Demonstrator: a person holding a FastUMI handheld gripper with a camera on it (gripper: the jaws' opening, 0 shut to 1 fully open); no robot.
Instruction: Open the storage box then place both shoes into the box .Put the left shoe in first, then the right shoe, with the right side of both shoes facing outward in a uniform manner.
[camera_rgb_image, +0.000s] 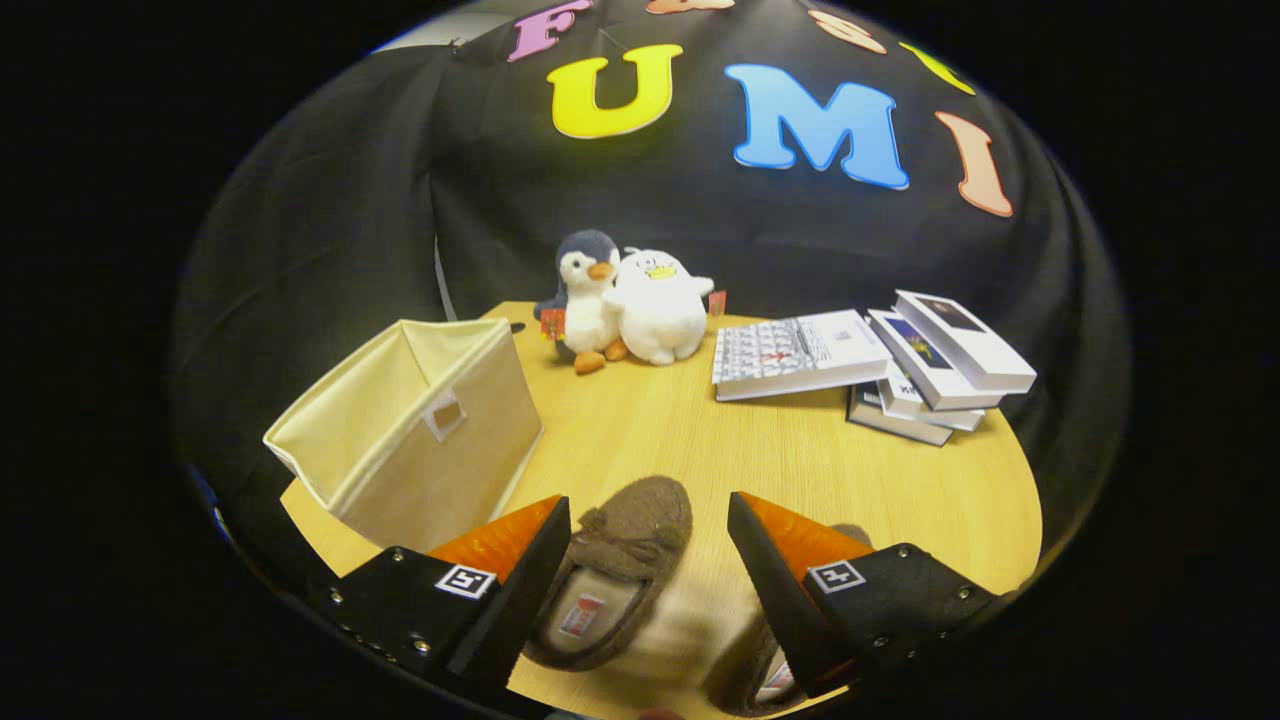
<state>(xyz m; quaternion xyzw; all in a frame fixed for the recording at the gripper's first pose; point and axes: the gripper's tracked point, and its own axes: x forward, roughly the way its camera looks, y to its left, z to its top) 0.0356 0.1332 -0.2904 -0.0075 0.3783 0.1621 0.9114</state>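
A: Gripper (648, 560) state?
B: Fingers spread wide, holding nothing, angled down over the table (700, 440).
A: Shoes?
B: Two brown slippers. One (620, 580) lies between the fingers, long axis running away from them, toe toward the plush toys. The second (765, 655) sits mostly behind the right finger.
A: Box?
B: One beige storage box (420, 435), open on top, beyond the left finger. Two plush toys (625, 305), several books (870, 365) farther back.

Open cream fabric box (420, 430) stands left of two brown slippers (620, 560) lying on the table

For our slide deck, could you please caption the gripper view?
Open gripper poised over brown slipper, open fabric storage box beside it.
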